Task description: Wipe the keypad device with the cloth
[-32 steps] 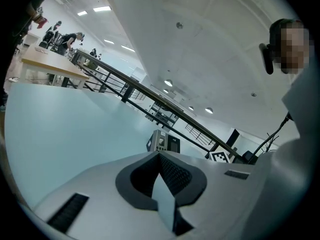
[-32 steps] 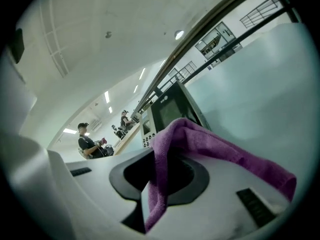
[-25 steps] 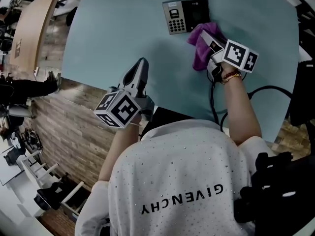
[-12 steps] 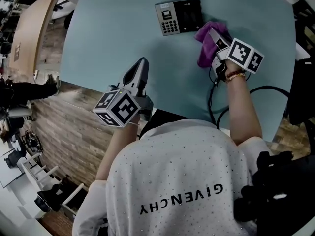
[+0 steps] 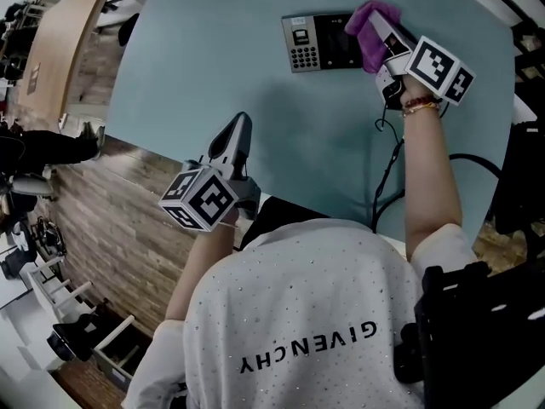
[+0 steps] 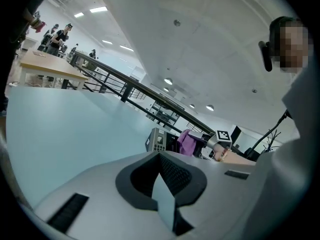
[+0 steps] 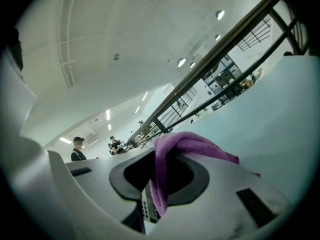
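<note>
The pale blue tabletop (image 5: 213,66) carries the keypad device (image 5: 306,43) at its far side. The left claw (image 5: 239,135) hovers near, jaws together and empty. The right claw (image 5: 383,31), clamped on the purple cloth (image 5: 368,25), has carried it from the device's near right onto its dark screen, so wiping looks under way.

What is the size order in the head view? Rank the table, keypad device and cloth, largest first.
1. Table, by far.
2. Keypad device and cloth: about alike; the cloth covers the device's right edge, so no firm ranking.
</note>
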`<act>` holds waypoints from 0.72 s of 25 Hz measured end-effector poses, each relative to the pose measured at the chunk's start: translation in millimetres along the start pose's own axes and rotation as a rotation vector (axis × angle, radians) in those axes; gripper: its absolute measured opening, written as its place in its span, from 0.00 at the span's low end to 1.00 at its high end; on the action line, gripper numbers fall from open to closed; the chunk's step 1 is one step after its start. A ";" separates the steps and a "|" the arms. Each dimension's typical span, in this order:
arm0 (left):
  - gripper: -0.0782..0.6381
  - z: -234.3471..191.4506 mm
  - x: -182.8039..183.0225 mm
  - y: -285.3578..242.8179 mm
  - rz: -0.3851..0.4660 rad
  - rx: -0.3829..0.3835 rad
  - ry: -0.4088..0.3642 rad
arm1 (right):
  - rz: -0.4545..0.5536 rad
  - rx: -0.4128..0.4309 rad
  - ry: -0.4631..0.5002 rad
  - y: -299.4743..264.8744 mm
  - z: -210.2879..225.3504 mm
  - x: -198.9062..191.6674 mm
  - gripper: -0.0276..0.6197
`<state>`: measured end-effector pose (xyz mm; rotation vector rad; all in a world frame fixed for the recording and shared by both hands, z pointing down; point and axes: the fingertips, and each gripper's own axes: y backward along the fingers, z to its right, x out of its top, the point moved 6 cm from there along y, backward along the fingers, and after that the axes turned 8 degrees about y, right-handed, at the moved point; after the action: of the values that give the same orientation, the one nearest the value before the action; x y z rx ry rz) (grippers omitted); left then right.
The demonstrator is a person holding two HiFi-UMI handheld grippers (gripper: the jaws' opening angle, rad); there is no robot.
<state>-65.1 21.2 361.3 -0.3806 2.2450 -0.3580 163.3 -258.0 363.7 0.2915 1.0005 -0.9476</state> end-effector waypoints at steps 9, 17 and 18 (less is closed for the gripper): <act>0.12 -16.3 3.1 18.6 0.030 0.042 0.026 | -0.062 -0.048 -0.061 -17.8 8.0 -27.5 0.14; 0.12 -13.5 2.3 12.5 0.004 0.006 0.021 | -0.109 -0.080 -0.146 3.7 12.2 -59.3 0.14; 0.12 -12.1 2.1 11.1 0.000 -0.002 0.018 | -0.114 -0.085 -0.151 6.3 12.5 -62.9 0.14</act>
<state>-77.4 32.1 363.3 -0.3794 2.2629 -0.3605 163.2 -227.9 420.7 0.0910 0.9236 -1.0118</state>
